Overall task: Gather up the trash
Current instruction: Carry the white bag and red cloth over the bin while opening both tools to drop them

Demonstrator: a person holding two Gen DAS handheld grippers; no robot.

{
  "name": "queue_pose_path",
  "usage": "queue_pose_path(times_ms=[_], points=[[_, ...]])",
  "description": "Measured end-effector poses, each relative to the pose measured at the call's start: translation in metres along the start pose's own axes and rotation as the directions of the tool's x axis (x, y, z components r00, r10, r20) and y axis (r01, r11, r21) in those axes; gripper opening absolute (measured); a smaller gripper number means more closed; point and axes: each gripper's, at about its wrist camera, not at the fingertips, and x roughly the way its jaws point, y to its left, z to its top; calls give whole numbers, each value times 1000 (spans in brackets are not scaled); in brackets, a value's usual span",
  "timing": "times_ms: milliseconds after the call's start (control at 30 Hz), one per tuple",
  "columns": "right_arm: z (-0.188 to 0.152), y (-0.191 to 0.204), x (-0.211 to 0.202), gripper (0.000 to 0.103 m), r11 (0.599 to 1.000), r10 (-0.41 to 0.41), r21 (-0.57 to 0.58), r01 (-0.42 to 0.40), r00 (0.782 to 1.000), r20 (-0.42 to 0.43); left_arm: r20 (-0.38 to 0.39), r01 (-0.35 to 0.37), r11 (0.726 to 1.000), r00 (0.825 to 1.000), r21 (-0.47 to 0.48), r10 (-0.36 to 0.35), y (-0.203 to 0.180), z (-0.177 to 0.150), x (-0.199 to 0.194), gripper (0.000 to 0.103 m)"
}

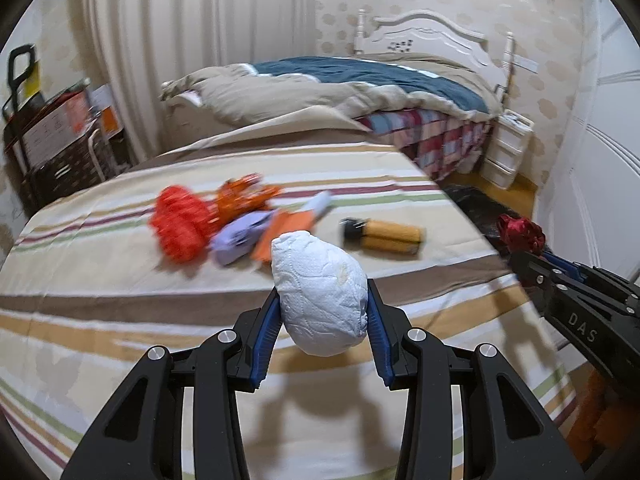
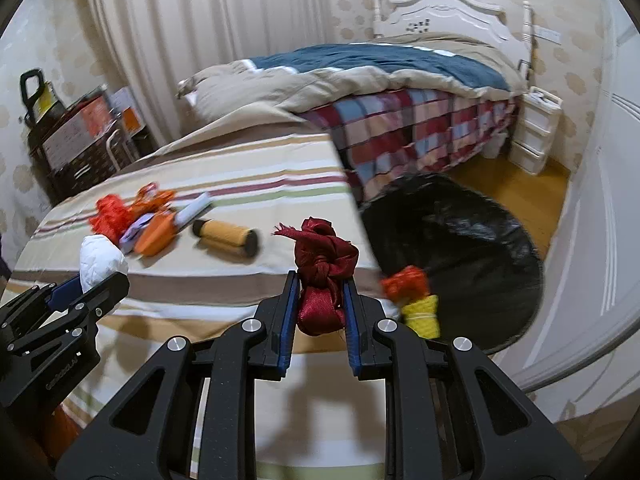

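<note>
My left gripper (image 1: 322, 300) is shut on a crumpled white paper wad (image 1: 320, 296), held above the striped bed sheet (image 1: 120, 320). My right gripper (image 2: 320, 292) is shut on a knotted dark red ribbon (image 2: 324, 264) near the bed's right edge. From the left wrist view the right gripper (image 1: 520, 246) shows at the right with the ribbon (image 1: 520, 232). More trash lies on the sheet: an orange-red mesh wad (image 1: 180, 224), orange wrappers (image 1: 248, 196), a lilac piece (image 1: 240, 236) and a tan tube with a black cap (image 1: 384, 236). A black trash bag (image 2: 460, 248) lies open on the floor.
An orange and yellow mesh bundle (image 2: 416, 300) sits at the bag's near rim. A second bed with a plaid cover (image 2: 420, 136) and quilt stands behind, white drawers (image 2: 536, 136) beside it. Boxes and a dark rack (image 1: 60, 148) fill the left corner. A white wardrobe (image 2: 600, 240) lines the right.
</note>
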Motion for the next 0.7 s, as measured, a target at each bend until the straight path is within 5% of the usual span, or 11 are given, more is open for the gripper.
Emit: queue_pose_path(times_ms=[300, 700], points=[[12, -55, 6, 21, 995, -68, 69, 67, 998, 18, 22, 87, 994, 996, 62, -89, -60, 29, 19, 41], [25, -108, 27, 21, 988, -103, 121, 100, 995, 17, -18, 117, 984, 993, 134, -116, -118, 50, 65, 41]])
